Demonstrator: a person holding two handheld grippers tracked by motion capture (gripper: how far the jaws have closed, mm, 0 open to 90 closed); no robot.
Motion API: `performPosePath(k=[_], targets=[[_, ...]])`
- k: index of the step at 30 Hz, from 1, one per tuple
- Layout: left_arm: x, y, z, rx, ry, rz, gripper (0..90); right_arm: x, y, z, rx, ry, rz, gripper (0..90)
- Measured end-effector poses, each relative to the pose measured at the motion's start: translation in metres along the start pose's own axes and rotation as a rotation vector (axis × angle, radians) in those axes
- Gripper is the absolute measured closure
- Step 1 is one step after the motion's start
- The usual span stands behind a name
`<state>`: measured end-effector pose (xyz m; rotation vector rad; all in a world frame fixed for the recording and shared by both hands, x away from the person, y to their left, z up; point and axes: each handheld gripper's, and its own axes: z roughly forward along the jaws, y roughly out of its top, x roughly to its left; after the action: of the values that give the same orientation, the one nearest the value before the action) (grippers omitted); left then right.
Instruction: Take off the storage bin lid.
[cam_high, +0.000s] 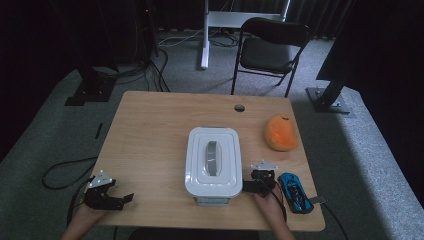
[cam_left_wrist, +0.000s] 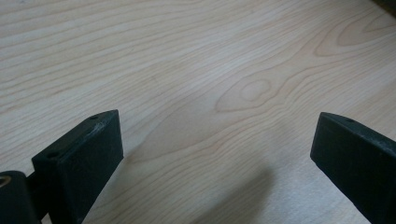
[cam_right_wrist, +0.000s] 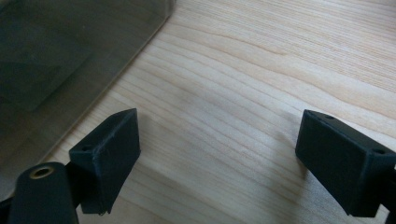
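A white lidded box (cam_high: 213, 165) with a grey handle on its lid sat in the middle of the wooden table (cam_high: 150, 130), a little toward the near edge. The right gripper (cam_high: 248, 186) lay just beside the box's near right corner, its jaws pointing left at the box wall, and I could not tell from above whether they touched it. In the right gripper view the jaws stood wide apart over bare wood, with nothing between them, and the translucent side of the box (cam_right_wrist: 60, 60) rose at the far left of that view. A blue toy car (cam_high: 295, 192) lay just right of that gripper, close to the near edge, and an orange plush toy (cam_high: 282, 132) rested farther back on the right side of the table.

The left gripper (cam_high: 127, 199) was at the near left corner of the table, well apart from the box, held by a hand (cam_high: 82, 220). Its jaws were also spread wide, with only wood grain between them in the left gripper view (cam_left_wrist: 215, 140). A black folding chair (cam_high: 270, 50) stood beyond the far edge.
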<state>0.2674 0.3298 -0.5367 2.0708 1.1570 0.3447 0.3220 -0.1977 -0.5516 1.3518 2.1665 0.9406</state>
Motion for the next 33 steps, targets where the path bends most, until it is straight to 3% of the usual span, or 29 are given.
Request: performPosePath(k=[6,13,21,27,33], targets=[[-0.005,0.006,-0.002,-0.009,-0.019,-0.01,2.9,0.0,0.0,0.0,-0.001,0.002,0.0,13.0],[-0.018,0.02,-0.004,-0.002,-0.055,0.015,3.0,-0.001,0.0,0.0,0.0,0.002,-0.002,13.0],[-0.028,0.03,-0.01,-0.029,-0.084,0.032,3.9,-0.001,0.0,0.0,0.0,0.002,-0.002,13.0],[-0.039,0.044,-0.016,-0.04,-0.084,0.067,3.9,-0.001,0.0,0.0,0.0,0.002,-0.002,13.0],[-0.054,0.063,-0.024,-0.062,-0.077,0.071,3.9,-0.001,0.0,0.0,0.0,0.002,-0.002,13.0]])
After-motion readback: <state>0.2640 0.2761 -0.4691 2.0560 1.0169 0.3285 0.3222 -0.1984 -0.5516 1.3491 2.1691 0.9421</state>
